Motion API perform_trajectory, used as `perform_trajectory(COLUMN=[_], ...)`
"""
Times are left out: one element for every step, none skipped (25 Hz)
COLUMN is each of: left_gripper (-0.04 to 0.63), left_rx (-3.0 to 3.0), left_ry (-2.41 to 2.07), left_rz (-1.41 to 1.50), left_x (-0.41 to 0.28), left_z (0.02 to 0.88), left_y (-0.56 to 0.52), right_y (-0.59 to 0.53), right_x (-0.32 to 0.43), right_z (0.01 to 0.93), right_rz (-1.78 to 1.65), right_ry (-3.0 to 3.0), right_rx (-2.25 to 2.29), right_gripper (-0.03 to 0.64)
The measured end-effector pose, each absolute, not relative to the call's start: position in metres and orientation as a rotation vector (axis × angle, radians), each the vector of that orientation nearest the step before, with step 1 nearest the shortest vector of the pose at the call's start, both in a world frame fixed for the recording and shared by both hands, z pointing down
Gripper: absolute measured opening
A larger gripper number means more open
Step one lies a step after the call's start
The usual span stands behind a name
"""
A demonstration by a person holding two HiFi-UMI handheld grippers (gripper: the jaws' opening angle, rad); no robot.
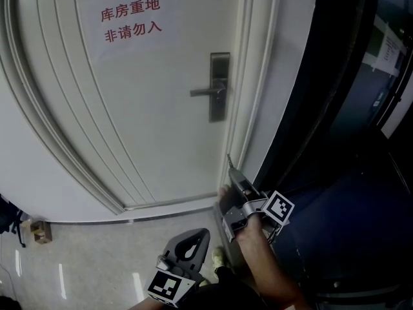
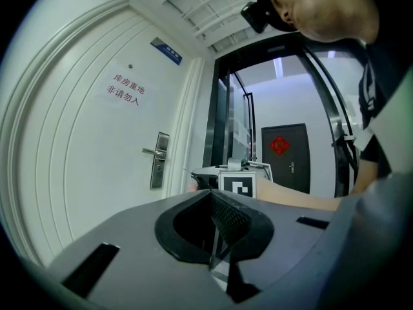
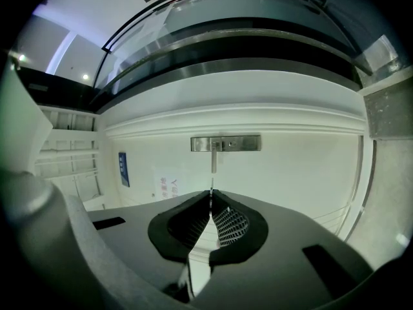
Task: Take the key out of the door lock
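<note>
The white door carries a steel lock plate with a lever handle; I see no key in it. My right gripper is low and right of the door, well short of the plate, shut on a thin metal key that pokes out past its tips. In the right gripper view the key shows as a sliver at the closed tips, with the lock plate ahead. My left gripper hangs lower, near the floor, shut and empty; its tips meet.
A paper sign with red characters is stuck on the upper door. A dark glass doorway frame stands just to the right. A small wooden box sits on the tiled floor at left. A dark door with a red ornament lies beyond.
</note>
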State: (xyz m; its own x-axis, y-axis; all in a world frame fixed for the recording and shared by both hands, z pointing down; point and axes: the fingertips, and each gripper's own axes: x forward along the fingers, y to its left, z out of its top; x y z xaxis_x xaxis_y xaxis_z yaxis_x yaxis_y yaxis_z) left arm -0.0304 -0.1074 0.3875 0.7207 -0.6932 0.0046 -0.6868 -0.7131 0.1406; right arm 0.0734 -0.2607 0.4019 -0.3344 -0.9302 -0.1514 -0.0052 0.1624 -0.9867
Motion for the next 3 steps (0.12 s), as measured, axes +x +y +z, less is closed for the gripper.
perform_trajectory(left_gripper=[0.005, 0.005, 0.005], left_rx=[2.792, 2.794, 2.796], left_ry=[-1.125, -1.126, -1.126], left_rz=[-0.073, -0.074, -0.074], left_x=[-0.0294, -0.0282, -0.027], left_z=[0.3875, 0.3875, 0.3875], left_y=[-0.107, -0.1067, -0.1063], right_y=[-0.2606, -0.2605, -0.2604], right_x=[0.074, 0.0746, 0.0751], right_z=[0.4022, 0.4025, 0.4027], right_rz=[-1.312, -1.314, -1.316], right_ry=[1.55, 1.55, 1.55], right_rx=[-0.931, -0.93, -0.929], right_gripper=[0.02, 0.02, 0.02])
